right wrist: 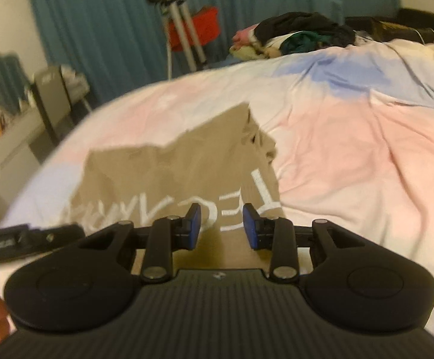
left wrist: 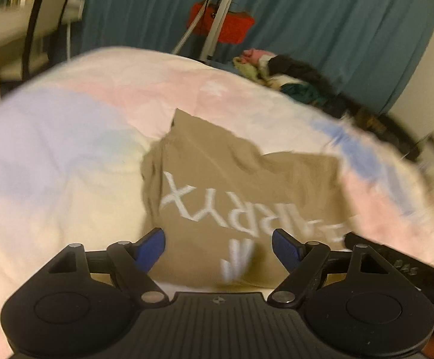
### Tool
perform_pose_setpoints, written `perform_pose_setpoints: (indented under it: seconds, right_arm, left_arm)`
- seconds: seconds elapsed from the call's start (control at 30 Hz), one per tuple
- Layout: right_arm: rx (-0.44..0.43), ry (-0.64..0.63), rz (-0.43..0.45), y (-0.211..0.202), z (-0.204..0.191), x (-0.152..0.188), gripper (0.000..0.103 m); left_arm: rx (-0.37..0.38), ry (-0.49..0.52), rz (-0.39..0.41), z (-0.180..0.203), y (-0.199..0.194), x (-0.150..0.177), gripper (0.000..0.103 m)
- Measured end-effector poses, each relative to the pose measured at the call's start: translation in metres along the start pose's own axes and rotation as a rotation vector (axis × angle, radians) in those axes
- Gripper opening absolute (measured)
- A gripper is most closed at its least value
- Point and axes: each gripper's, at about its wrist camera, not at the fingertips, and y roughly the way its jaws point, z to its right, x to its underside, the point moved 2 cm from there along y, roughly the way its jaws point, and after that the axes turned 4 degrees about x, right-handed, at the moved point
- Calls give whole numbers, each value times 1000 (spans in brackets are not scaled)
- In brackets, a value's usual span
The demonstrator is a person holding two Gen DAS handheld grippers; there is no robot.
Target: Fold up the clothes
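A tan T-shirt with white lettering lies on the pastel bedspread, partly folded, its far edge ragged. It also shows in the right wrist view. My left gripper is open wide, its blue pads above the shirt's near edge, holding nothing. My right gripper is open with a narrower gap, over the shirt's near right part by the lettering, also empty. The other gripper's body shows at the right edge of the left wrist view and at the left of the right wrist view.
A pile of mixed clothes lies at the bed's far side. A metal tripod and a red item stand before a teal curtain. A desk and chair are at far left. The bedspread stretches right.
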Motion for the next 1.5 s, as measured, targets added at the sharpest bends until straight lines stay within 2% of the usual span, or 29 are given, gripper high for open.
perform_pose_setpoints:
  seconds: [0.03,0.07,0.1,0.17,0.2,0.33,0.4,0.47,0.53,0.57,0.6,0.67,0.73,0.83,0.87,0.9,0.93,0.97,1.0,1.07,1.2,1.33,1.43,1.5]
  right_arm:
    - [-32,44,-1,-6,3,-2,35]
    - [-64,87,-1,-11,7,-4,41]
    - [-99,134,-4,-16,10,-6,65]
    - [-212,265,-25,-21,18,-4,100]
    - [-233,301,-47,-18,19,-1,103]
    - [-319,441,-133,-7,22,11,103]
    - [-347,518,-181,3,23,19,103]
    - [-373,614,-233,19,27,30,103]
    - [-413,702,-282,35,28,39,103]
    - [-435,740,-305,43,28,44,103]
    - [-456,772,-324,50,27,47,103]
    - [-474,782,-327,57,21,48,103]
    - [-471,816,-296,61,22,47,103]
    - [-430,900,-220,65,35,44,95]
    - [-396,926,-204,65,41,45,86]
    - [-361,952,-189,66,47,47,69]
    - [-329,974,-178,66,53,48,61]
    - [-307,985,-185,68,57,51,44]
    - [-289,994,-192,69,61,53,34]
    - [-290,1004,-194,70,61,58,28]
    - [-284,939,-161,66,51,50,21]
    - [-293,928,-137,60,50,47,18]
    - [-296,903,-115,52,53,44,17]
    - [-299,877,-93,44,52,40,16]
  left_arm:
    - [41,-41,-4,-2,-7,0,82]
    - [80,-88,-15,-6,-11,2,82]
    - [119,-139,-31,-10,-13,5,83]
    - [158,-211,-79,-17,-7,9,83]
    - [173,-245,-106,-20,-2,12,83]
    - [186,-365,-202,-32,25,19,83]
    - [179,-437,-223,-41,40,21,81]
    - [173,-505,-207,-49,49,21,78]
    - [162,-520,-158,-50,49,17,59]
    - [156,-522,-131,-50,47,15,57]
    - [150,-524,-104,-50,46,13,50]
    - [153,-545,-46,-51,40,11,32]
    - [178,-582,-5,-54,34,12,23]
    - [211,-606,46,-56,28,11,21]
    - [216,-611,50,-56,27,11,21]
    - [221,-615,55,-56,27,10,21]
    - [225,-622,55,-57,26,11,21]
    - [229,-630,51,-58,26,12,21]
    - [232,-639,42,-59,27,11,22]
    - [232,-655,22,-62,30,10,23]
    - [216,-684,-11,-70,35,13,32]
    - [194,-689,-33,-75,44,12,49]
    - [192,-723,-36,-81,45,12,47]
    - [206,-745,-23,-84,43,13,36]
